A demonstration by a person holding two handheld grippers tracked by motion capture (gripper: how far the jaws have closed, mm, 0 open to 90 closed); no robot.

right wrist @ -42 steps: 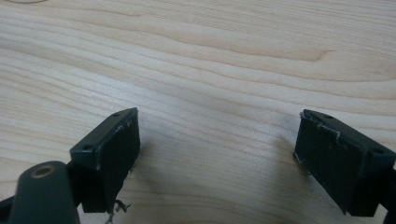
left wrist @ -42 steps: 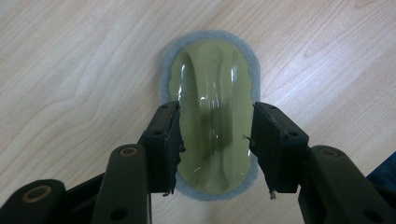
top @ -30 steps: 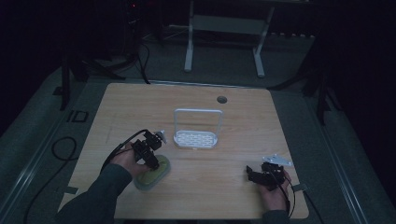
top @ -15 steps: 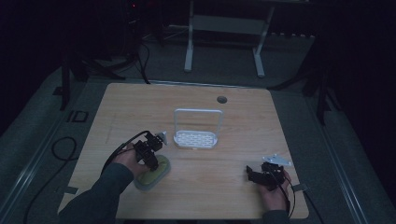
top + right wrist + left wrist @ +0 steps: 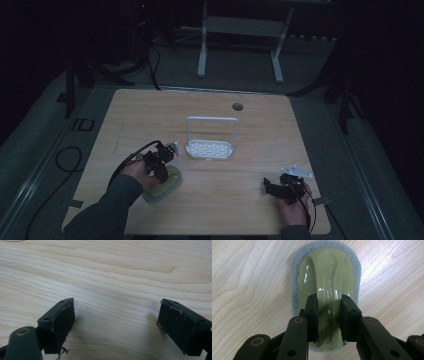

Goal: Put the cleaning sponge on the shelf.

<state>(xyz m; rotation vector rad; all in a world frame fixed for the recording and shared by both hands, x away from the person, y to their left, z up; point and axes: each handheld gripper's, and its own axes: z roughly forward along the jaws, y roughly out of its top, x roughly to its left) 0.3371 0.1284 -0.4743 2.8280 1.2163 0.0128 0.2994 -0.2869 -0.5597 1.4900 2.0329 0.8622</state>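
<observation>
You are taking hold of the pale green scrubbing pad with its glossy moulded plastic handle and grey felt rim (image 5: 325, 277), which is lying flat on the light wooden table (image 5: 250, 125) at its near left, just in front of your left hand. Your left gripper (image 5: 329, 307) is pointing down onto it, and its jaws have just been closing with the raised ridge of the handle between them; in the left gripper view the two black pads (image 5: 312, 315) are now pressing on either side of that ridge, so the grip looks made, and the pad is not yet off the wood.

Your right gripper (image 5: 116, 322) is resting low over bare table at the near right, well apart from the pad, its jaws standing wide with nothing between them.

The small white plastic rack with a slotted base and a tall hoop handle (image 5: 210, 142) is standing near the middle of the table, beyond and to the right of the pad. By my reading that is where the pad is going, though this is only a judgement.

For the next move, you are needing a straight lift first, keeping the squeeze firm: the ridge is smooth and glossy and may slip between the pads. Then carry it level toward the rack and clear the hoop before lowering.
</observation>
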